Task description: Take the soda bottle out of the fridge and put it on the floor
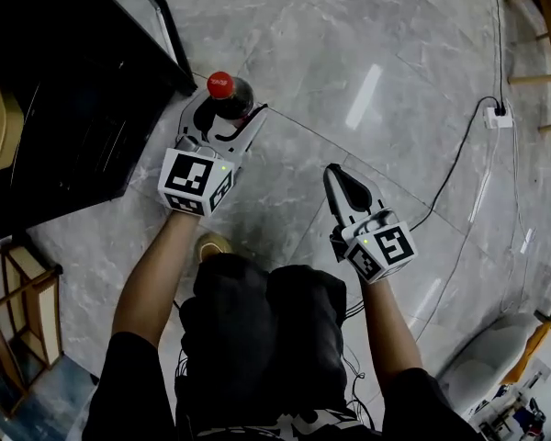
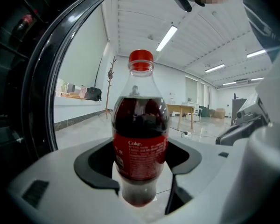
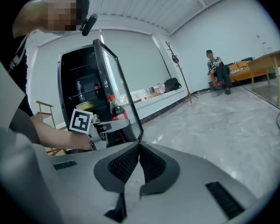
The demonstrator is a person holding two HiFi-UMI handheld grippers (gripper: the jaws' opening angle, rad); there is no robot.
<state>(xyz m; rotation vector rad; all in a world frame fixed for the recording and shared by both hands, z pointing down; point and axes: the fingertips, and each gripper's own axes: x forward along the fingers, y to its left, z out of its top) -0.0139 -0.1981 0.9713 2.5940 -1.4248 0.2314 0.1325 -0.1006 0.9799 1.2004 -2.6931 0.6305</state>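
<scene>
Grey marble-look tile floor (image 1: 367, 53) lies under both grippers. The black glass-door fridge (image 1: 64, 90) is on the left side of the left gripper (image 1: 228, 108); its door stands open, with the door edge just beside the jaws.

Left gripper: jaws are spread wide and clamped on the clear plastic soda bottle (image 2: 140, 134), which has dark cola, a red label and a red cap. The pads sit on either side at label height, with the lower body hanging below the jaws. The bottle is outside the fridge.

Bottle orientation: upright, with the long axis vertical and crossing the jaw plane at roughly a right angle. The cap points up, and the head view looks nearly straight down on it. In the right gripper view it looks to be carried above floor level; the left gripper view doesn't show the base clearly enough to tell.

Right gripper (image 3: 139, 146): to the right of the left gripper and well apart from it. Its jaws are pressed together with nothing between them, pointing towards the fridge.

A white power strip (image 1: 499, 116) with a black cable sits on the floor, far out beyond the right gripper.
</scene>
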